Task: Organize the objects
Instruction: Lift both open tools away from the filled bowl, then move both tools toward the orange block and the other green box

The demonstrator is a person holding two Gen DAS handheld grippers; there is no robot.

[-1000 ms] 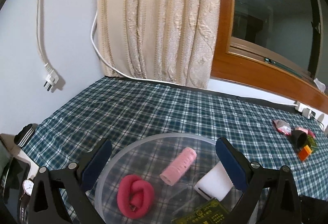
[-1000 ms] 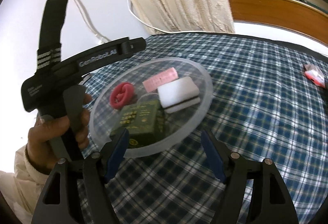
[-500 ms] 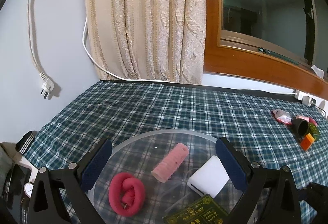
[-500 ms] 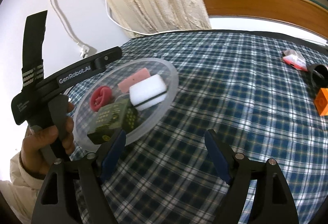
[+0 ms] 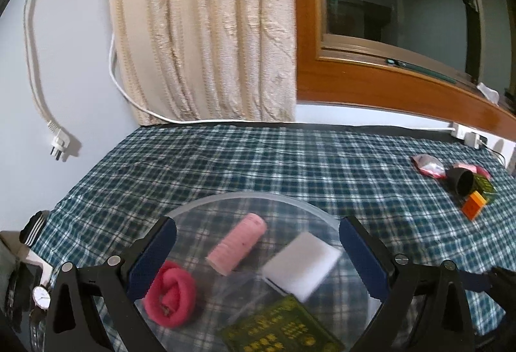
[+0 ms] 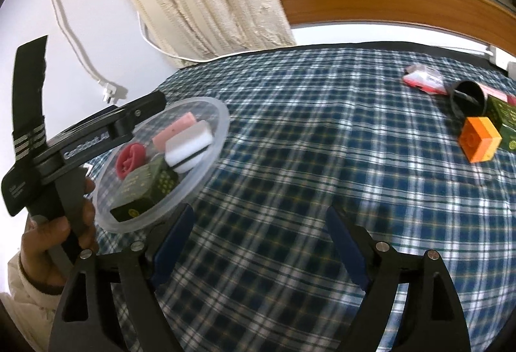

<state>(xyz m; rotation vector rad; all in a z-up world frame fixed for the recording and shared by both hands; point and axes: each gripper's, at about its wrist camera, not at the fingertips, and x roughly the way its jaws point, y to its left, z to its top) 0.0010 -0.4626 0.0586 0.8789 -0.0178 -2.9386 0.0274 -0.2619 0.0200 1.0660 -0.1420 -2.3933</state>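
The left gripper stands wide open over the clear plate (four objects lie on it), and the right gripper is open above the checked cloth

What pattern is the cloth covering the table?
Dark teal and white plaid on the tablecloth, clearest in the right wrist view.

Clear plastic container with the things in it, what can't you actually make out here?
- Clear round plastic container: how the left gripper holds it; its own frame hides the contact.
- Dark green printed box: left wrist view, cut off by the bottom edge.
- Box print: blurred in both views.
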